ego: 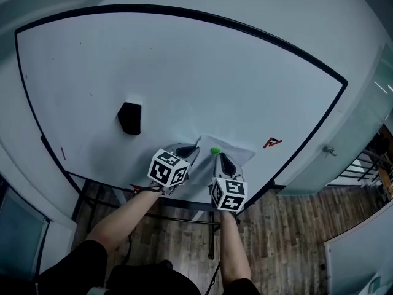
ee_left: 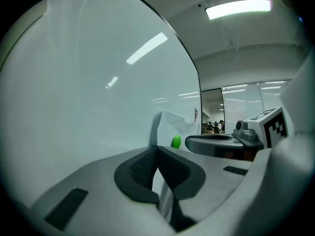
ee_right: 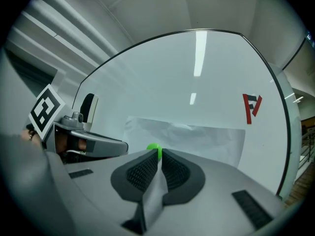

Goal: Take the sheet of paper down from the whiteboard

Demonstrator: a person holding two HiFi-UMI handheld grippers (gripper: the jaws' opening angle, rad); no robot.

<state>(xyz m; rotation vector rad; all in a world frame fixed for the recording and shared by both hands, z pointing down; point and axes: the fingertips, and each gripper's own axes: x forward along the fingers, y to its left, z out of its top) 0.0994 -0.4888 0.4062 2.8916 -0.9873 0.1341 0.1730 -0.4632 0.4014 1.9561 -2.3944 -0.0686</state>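
A white sheet of paper hangs low on the whiteboard, creased and lifting off the surface. A green round magnet sits on its upper left part. My left gripper is shut on the sheet's left edge; paper shows between its pads. My right gripper is shut on the sheet just below the magnet, with a strip of paper pinched between the pads. The two grippers stand side by side, close together.
A black eraser sticks to the board left of the grippers. A red logo mark sits right of the sheet. The board's black frame runs just below. Wooden floor and a stand lie beneath.
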